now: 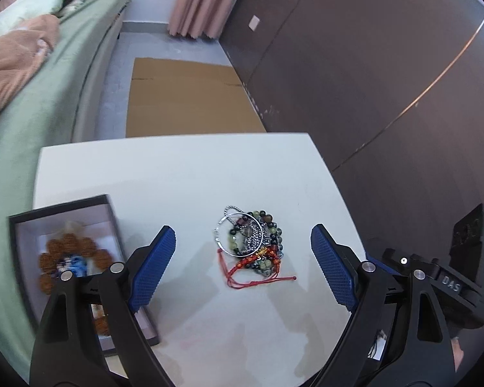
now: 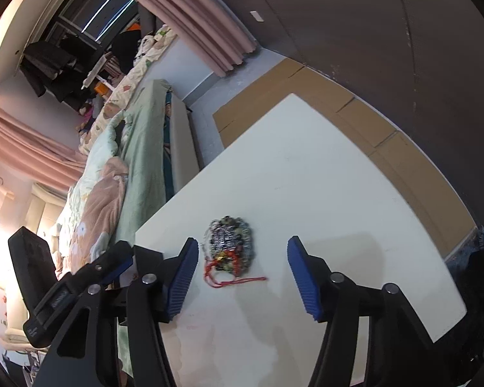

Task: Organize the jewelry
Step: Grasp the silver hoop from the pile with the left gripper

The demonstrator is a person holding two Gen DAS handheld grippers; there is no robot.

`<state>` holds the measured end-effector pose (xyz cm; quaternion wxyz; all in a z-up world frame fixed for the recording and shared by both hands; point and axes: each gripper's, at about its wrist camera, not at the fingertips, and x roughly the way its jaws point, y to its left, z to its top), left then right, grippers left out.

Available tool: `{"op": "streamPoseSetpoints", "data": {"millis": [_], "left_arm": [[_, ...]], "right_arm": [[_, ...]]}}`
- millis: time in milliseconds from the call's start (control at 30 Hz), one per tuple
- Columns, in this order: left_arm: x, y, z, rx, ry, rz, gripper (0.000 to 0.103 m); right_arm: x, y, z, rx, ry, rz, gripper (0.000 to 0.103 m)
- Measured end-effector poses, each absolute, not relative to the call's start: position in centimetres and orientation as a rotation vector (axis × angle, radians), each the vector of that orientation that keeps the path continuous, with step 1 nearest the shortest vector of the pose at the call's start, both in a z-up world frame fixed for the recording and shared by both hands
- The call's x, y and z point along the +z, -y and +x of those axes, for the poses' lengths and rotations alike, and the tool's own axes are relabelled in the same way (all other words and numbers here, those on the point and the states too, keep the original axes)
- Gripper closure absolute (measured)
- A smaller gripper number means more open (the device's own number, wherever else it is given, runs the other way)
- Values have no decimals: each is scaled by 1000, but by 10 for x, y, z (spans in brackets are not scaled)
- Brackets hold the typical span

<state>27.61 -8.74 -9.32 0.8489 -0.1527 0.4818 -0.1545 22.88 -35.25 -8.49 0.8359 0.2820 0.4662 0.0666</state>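
1. Left wrist view: bedroom, with a bed [image 1: 48, 103] at left, a dark wall panel at right and cardboard [image 1: 190, 96] on the floor beyond a white counter [image 1: 177, 174].
2. An open box [image 1: 22, 225] sits at the counter's left edge with a brown bead bracelet [image 1: 64, 251] inside, partly hidden by the left gripper [image 1: 243, 266].
3. The jewelry pile [image 1: 253, 245] lies mid-counter: a silver bangle [image 1: 238, 233] on top, green beads, and a red cord [image 1: 261, 279] trailing toward the camera and right. The pile's long axis runs away from the camera.
4. Left jaws are spread wide with nothing between the pads; the pile lies ahead of them.
5. Right wrist view: same counter [image 2: 306, 161], with the bed [image 2: 138, 161] at left.
6. The pile [image 2: 229, 245] lies ahead of the right gripper [image 2: 242, 277], its cord tail pointing right.
7. Right jaws stand moderately apart, clear of the pile.
8. Judged step: approach for the next pick. The next move calls for separating one piece, likely the bangle, without dragging the tangle.
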Motion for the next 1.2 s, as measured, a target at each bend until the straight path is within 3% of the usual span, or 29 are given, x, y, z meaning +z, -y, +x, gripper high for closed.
{"op": "streamPoseSetpoints", "data": {"millis": [333,800,967,1200], "left_arm": [[-134,114,300,-284,-1115,-285,37],[-154,136,308,-229,-1135,-182,40],[-154,140,306,-224,-1141,-152,53],[-144,129,303,-278,-1132,-215,54]], "right_arm": [[-97,374,235,124,-1009,634,52],[-103,382,240,131,-1019,637,51],[-105,376,240,125,-1028,623,51],[-106,360,241,127,-1048,580,51]]}}
